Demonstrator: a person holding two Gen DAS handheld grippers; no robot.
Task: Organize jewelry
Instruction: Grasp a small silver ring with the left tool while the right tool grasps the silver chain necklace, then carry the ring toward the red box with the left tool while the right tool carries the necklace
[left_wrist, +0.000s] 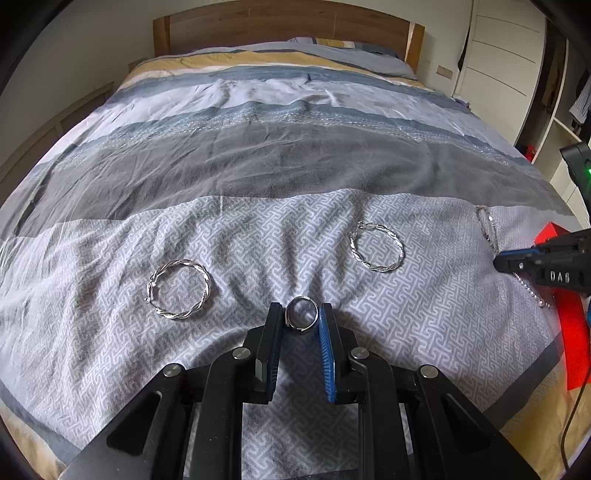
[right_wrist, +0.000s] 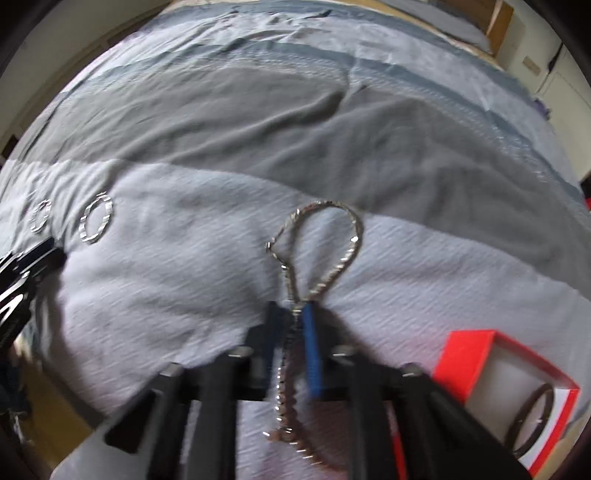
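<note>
On the patterned grey end of the bedspread (left_wrist: 258, 236), at six o'clock in your left wrist view, your left gripper (left_wrist: 301, 319) has its jaws drawn narrow around one silver ring (left_wrist: 301, 320); both pads sit against the band, which rests on the fabric. Two twisted silver hoop earrings lie flat and well apart: one hoop (left_wrist: 180, 289) at nine o'clock of the ring, the other hoop (left_wrist: 376, 246) at two o'clock. Your right gripper (left_wrist: 498, 263) comes in at three o'clock, over one silver chain (left_wrist: 487, 225).

From the right wrist view, blurred as it is, your right gripper (right_wrist: 295, 314) has clamped tight on that chain (right_wrist: 332, 236): its loop spreads on the cloth toward twelve o'clock, its loose tail trails back toward six between the fingers. One red box (right_wrist: 465, 350) stands open at four o'clock, a single dark bangle (right_wrist: 532, 421) lying inside. Both hoops show at nine o'clock, with your left gripper just below them
</note>
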